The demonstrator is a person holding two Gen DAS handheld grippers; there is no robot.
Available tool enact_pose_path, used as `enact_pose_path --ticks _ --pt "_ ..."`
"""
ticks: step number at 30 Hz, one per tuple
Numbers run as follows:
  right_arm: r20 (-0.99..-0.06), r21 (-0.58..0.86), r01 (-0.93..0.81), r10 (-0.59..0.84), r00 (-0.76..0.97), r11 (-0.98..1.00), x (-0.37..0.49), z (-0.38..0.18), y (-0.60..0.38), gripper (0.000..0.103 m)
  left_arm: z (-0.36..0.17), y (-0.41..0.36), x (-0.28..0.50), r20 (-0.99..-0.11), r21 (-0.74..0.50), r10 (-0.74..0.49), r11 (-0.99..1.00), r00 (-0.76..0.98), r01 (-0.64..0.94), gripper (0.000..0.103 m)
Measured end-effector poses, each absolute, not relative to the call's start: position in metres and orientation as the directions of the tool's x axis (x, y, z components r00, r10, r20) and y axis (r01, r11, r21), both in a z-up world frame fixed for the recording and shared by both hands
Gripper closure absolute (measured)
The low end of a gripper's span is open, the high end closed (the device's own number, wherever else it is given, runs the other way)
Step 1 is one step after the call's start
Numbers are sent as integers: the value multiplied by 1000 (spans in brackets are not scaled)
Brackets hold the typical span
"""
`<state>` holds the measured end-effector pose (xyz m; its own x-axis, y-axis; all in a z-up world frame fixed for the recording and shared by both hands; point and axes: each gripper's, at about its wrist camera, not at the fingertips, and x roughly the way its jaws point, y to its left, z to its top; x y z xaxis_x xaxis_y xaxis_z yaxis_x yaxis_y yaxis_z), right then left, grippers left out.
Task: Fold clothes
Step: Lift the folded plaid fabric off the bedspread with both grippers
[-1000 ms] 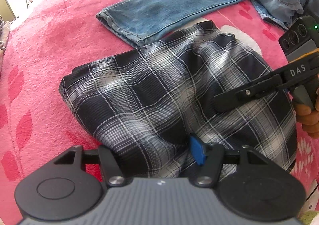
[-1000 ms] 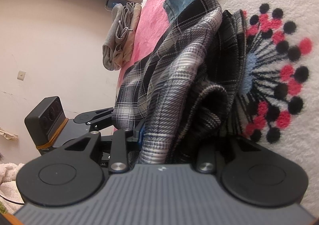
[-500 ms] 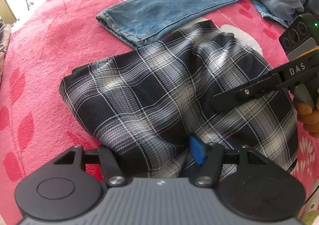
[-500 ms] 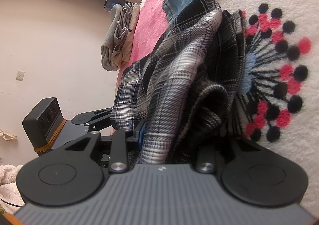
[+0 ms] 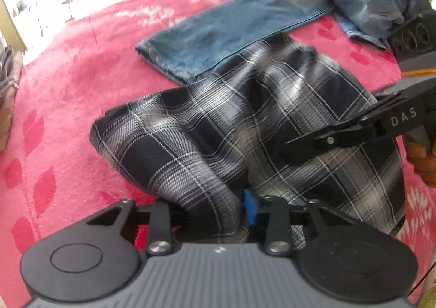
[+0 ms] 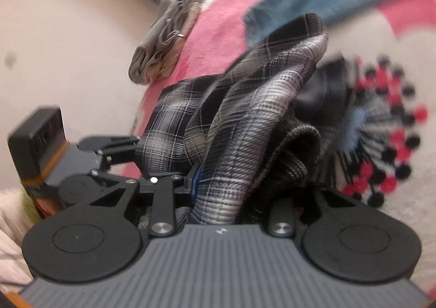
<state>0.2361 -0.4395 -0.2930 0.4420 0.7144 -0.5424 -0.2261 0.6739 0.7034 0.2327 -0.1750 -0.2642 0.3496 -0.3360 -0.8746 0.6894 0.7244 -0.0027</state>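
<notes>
Here, going left to right in the left wrist view, the pink blanket [image 5: 68, 84] covers the bed from nine o'clock outward, and the plaid garment [image 5: 245, 128] lies on it at the centre, bunched and partly raised. One edge runs down into the left gripper [image 5: 218, 215] at six o'clock, whose fingers are clamped on a gather of the plaid cloth beside a blue pad. At three o'clock the right gripper [image 5: 327, 141] reaches in from the side, a hand [image 5: 422, 163] behind it; in its own view its fingers also pinch a thick fold of the same cloth [image 6: 239, 144], so both are closed on the garment.

Two grips on one near edge most likely serve to keep that edge taut, so it can be carried as one line and laid over the rest. The cloth between the grips sags and twists, so the edge is not yet straight. The blur suggests the garment is in motion, but whether it is being lifted to fold or set down after one, I cannot tell.

Counted: one plaid garment, one pair of blue jeans [image 5: 239, 27] stretched out at twelve o'clock with its hem touching the plaid, a crumpled denim heap [image 5: 365, 5] at one o'clock, one grey bundle [image 6: 160, 43] at the bed's edge, and two grippers
</notes>
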Motion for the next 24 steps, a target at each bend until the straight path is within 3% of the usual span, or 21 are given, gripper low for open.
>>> enact_pose_path --ticks 10,14,24 --pt "-581 505 -355 614 535 787 214 -246 -419 75 -234 -157 229 -813 -82 -433 746 389 660 76" --pt "-569 449 -389 593 570 804 216 -229 -417 76 -216 -160 235 -795 -56 -428 758 431 649 76" --pt "-445 428 -448 614 652 785 245 -187 -425 76 -153 -170 248 -736 63 -369 797 567 601 76"
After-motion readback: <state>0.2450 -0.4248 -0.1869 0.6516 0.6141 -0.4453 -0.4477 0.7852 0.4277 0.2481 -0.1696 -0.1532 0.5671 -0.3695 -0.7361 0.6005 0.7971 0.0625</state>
